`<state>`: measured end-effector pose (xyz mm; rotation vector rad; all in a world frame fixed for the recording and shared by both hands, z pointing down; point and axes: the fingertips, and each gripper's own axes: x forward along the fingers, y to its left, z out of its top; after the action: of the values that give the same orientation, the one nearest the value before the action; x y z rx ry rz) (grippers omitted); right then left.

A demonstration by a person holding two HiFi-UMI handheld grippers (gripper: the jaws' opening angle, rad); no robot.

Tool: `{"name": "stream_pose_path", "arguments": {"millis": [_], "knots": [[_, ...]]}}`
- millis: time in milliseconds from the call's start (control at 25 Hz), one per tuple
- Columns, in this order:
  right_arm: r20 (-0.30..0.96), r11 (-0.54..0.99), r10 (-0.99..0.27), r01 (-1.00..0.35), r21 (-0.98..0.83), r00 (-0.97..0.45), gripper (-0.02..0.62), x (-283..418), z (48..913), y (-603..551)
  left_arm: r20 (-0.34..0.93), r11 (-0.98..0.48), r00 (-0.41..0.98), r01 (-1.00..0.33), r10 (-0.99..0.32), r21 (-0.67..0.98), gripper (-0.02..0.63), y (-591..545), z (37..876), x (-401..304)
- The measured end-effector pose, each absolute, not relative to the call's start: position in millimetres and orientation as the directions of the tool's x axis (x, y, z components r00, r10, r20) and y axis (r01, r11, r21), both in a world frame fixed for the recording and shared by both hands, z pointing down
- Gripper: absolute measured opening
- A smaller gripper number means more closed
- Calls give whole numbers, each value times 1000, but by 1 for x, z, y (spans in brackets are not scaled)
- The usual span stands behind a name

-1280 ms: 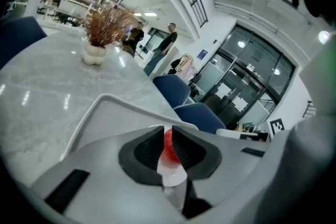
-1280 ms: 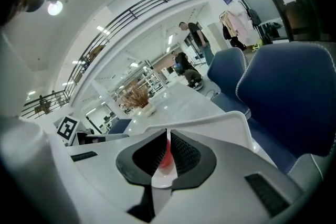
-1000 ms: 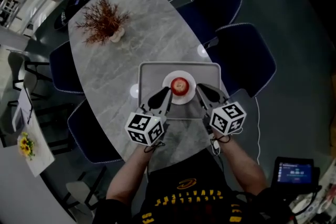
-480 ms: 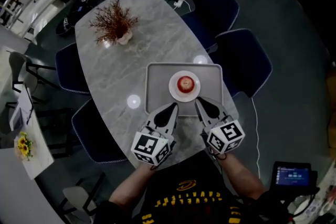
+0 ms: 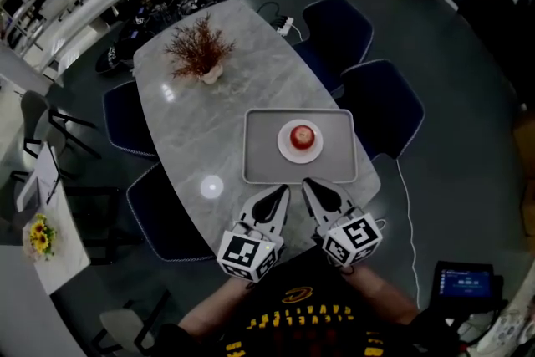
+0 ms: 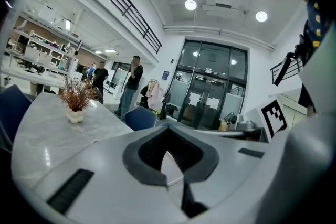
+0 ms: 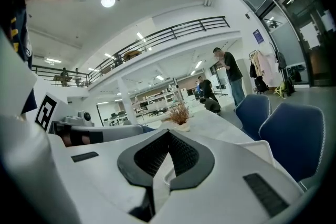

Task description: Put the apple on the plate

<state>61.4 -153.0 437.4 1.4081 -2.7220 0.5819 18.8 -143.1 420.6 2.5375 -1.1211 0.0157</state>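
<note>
Evidently little left to do beyond a clean retreat. See the round red apple (image 5: 303, 134) sitting at the middle of the small white round plate (image 5: 287, 148), itself on the grey rectangular tray (image 5: 263, 155) at the near end of the pale marbled oval table (image 5: 209, 113). Count the placing as done, judging by that.

Note the left gripper (image 5: 282, 191), jaws pressed together with nothing between them, near the tray's front edge but apart from it. Note likewise the right gripper (image 5: 308, 183) just beside it, jaws together and empty, also short of the tray.

For a good finish:
- Keep both grippers off the tray's near rim; probably takes only a nudge there to slide the plate and set the apple rolling.
- Hold the jaws together and roughly level, with no sweep across the tray.
- Check from above that the apple rests inside the plate's rim and does not rock.
- Leave the plate and tray where they lie; no call for any re-grip.
</note>
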Motion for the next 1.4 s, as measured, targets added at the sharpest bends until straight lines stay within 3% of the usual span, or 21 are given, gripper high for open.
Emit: {"name": "stream_pose_path", "arguments": {"millis": [240, 840, 1080, 1400], "knots": [[176, 503, -810, -817, -283, -559, 6, 20, 400, -91, 110, -661, 715, -685, -690, 307, 0, -77, 379, -17], [100, 512, -839, -838, -190, -535, 6, 24, 386, -79, 69, -710, 731, -677, -679, 196, 0, -66, 373, -7], [93, 506, -847, -847, -165, -524, 6, 29, 384, -80, 74, -700, 728, -678, -681, 224, 0, -66, 376, -6], [53, 519, -848, -847, -116, -527, 6, -7, 362, -42, 26, -719, 733, -673, -680, 171, 0, -29, 353, -38]]}}
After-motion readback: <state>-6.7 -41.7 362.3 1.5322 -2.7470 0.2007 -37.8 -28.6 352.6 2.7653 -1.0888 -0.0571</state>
